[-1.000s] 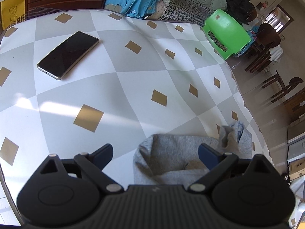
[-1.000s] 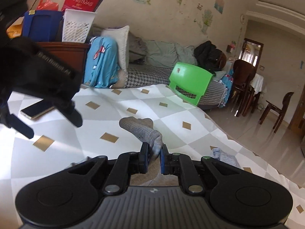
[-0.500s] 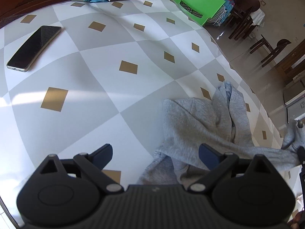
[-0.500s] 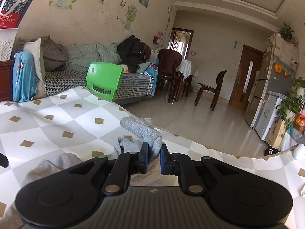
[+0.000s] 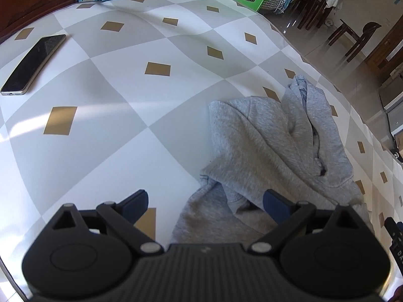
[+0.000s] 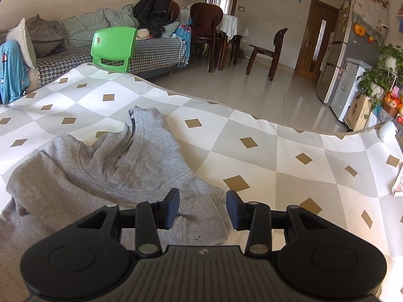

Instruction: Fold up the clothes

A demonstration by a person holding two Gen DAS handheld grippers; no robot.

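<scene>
A grey hooded sweatshirt point(image 5: 272, 141) lies crumpled on the checked tablecloth point(image 5: 126, 125), its hood toward the far table edge. In the right wrist view the same sweatshirt point(image 6: 105, 166) spreads to the left, and its ribbed sleeve cuff point(image 6: 204, 216) lies on the cloth between the fingers of my right gripper point(image 6: 202, 207). Those jaws are opening and the pads stand clear of the cuff. My left gripper point(image 5: 205, 202) hangs wide open over the near part of the sweatshirt, its right finger above the fabric and its left finger over bare cloth.
A dark phone point(image 5: 32, 64) lies at the far left of the table. A green plastic chair point(image 6: 113, 47) stands beyond the far edge, by a sofa with clothes. Wooden chairs and a fridge are further off. A paper point(image 6: 398, 186) sits at the right edge.
My right gripper carried the sleeve cuff out to the right, then let go of it, and it now lies flat. My left gripper shifted right over the sweatshirt, staying open.
</scene>
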